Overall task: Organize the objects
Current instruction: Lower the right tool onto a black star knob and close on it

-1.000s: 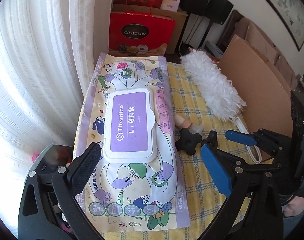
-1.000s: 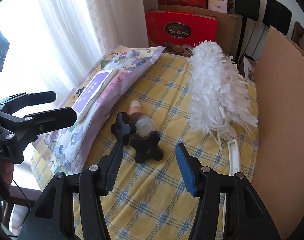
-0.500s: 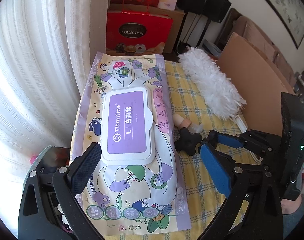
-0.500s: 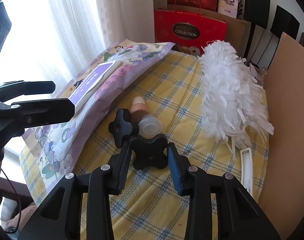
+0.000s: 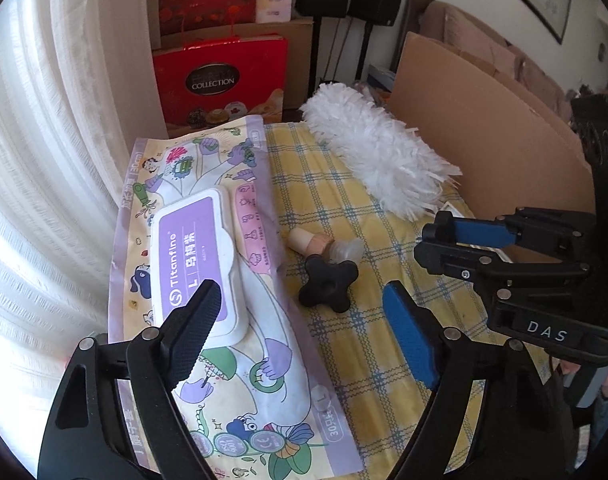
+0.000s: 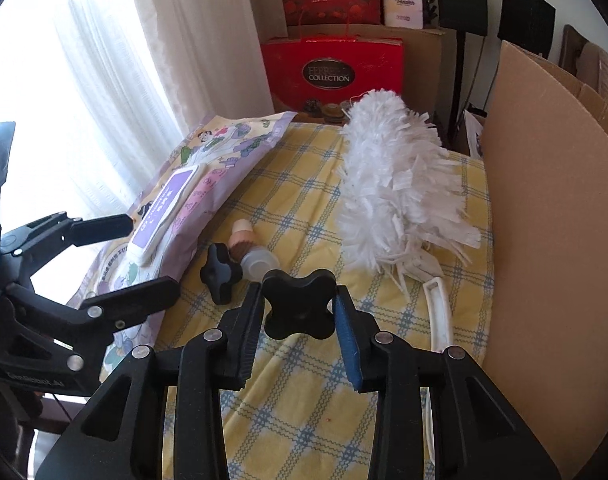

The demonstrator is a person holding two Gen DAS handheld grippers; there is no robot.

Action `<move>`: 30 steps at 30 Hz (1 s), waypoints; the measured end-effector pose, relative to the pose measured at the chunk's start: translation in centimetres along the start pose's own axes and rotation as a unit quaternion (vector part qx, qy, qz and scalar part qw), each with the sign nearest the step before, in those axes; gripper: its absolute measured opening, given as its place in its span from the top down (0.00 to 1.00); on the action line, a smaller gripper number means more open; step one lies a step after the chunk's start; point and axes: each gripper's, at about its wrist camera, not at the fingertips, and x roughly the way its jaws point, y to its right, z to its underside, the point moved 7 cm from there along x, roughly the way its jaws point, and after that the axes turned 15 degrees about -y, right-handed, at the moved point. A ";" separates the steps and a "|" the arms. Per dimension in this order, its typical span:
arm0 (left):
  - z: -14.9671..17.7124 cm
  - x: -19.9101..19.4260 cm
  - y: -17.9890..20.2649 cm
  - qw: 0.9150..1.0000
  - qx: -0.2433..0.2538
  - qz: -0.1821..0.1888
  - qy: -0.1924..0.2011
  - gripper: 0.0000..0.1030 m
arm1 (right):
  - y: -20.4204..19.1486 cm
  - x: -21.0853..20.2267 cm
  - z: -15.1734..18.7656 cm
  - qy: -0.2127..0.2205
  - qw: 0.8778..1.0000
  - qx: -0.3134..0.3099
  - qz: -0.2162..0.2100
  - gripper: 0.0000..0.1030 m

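My right gripper [image 6: 300, 312] is shut on a black four-lobed knob [image 6: 298, 306] and holds it above the yellow checked cloth [image 6: 304, 196]. A second black knob [image 6: 220, 272] [image 5: 328, 282] lies on the cloth beside a small bottle with a tan cap [image 6: 250, 246] [image 5: 323, 244]. My left gripper [image 5: 304, 320] is open and empty, hovering over the purple wipes pack [image 5: 208, 264] [image 6: 176, 208]. The right gripper also shows in the left wrist view [image 5: 443, 232]. A white duster [image 6: 387, 192] [image 5: 379, 160] lies on the right of the cloth.
A cardboard panel [image 6: 551, 220] stands along the right edge. A red gift box [image 6: 333, 74] and cardboard boxes stand behind the table. White curtains [image 6: 116, 80] hang on the left.
My right gripper closed on the nearer black knob and lifted it off the cloth. The left gripper stayed open and shifted slightly over the wipes pack.
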 end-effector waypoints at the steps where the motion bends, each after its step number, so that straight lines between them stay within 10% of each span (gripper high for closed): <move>1: -0.1 0.2 0.2 1.000 0.003 0.001 -0.001 0.29 | 0.0 -0.2 0.0 0.002 1.000 0.002 0.002 0.66; 4: -0.5 0.8 0.6 1.000 0.001 0.023 -0.012 0.46 | 0.0 -0.8 0.0 0.004 1.000 0.005 0.001 0.66; 20: -1.1 3.3 1.6 0.998 0.045 -0.016 -0.032 0.46 | -0.2 -1.7 0.9 0.003 1.000 0.005 -0.011 0.66; 30: -1.3 2.8 1.9 0.999 0.042 -0.012 -0.028 0.85 | -0.1 -2.2 0.9 0.006 1.000 0.004 -0.009 0.66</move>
